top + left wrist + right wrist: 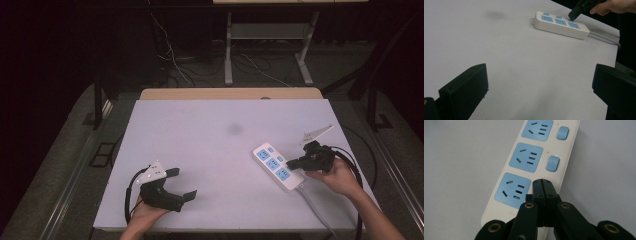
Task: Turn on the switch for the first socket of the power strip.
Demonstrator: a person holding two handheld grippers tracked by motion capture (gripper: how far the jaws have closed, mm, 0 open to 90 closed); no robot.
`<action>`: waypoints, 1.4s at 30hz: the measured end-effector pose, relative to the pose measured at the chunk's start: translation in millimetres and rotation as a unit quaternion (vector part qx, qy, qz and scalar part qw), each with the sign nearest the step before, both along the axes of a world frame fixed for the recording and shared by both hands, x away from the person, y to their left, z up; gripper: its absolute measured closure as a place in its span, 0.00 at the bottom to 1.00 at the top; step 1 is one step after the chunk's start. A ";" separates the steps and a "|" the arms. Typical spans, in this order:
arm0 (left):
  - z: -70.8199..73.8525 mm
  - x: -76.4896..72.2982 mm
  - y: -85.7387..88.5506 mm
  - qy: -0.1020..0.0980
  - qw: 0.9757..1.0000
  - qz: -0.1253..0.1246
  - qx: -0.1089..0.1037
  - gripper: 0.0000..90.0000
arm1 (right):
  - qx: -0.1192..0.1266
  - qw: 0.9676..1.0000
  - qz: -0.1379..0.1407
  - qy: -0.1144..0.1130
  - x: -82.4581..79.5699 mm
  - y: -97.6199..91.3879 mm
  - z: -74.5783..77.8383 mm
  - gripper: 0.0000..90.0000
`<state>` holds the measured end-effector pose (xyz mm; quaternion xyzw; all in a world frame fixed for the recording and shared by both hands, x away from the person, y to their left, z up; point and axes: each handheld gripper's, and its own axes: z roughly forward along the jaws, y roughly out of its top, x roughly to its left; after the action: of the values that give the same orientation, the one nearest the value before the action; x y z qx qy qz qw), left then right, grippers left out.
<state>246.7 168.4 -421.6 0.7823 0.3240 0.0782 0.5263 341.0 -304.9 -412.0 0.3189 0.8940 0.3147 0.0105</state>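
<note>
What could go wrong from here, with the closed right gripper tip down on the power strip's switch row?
1. The right gripper, jaws shut, sits over the third switch spot of the power strip; its tip could slide off onto the blue socket beside it.
2. The strip lies loose near the table's right side and the left gripper stays far away, open, so a push may shift the strip instead of toggling.

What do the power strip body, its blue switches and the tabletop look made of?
Power strip: likely moulded plastic, white and smooth, with rounded edges and a soft sheen. Switches: apparently the same kind of plastic, light blue and matt, as rounded raised pads. Tabletop: a flat, matt pale sheet with a faint smudge; it could be laminate or a cover, the look leaves that open.
</note>
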 end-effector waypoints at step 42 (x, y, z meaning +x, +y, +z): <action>0.2 1.9 3.5 -0.004 1.000 0.008 -0.004 0.00 | 0.037 0.999 -0.017 0.009 0.1 -7.5 -7.0 1.00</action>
<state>248.6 171.8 -421.4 0.7775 0.3284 0.0841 0.5297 341.1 -312.3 -419.0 0.3367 0.8762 0.3448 -0.0044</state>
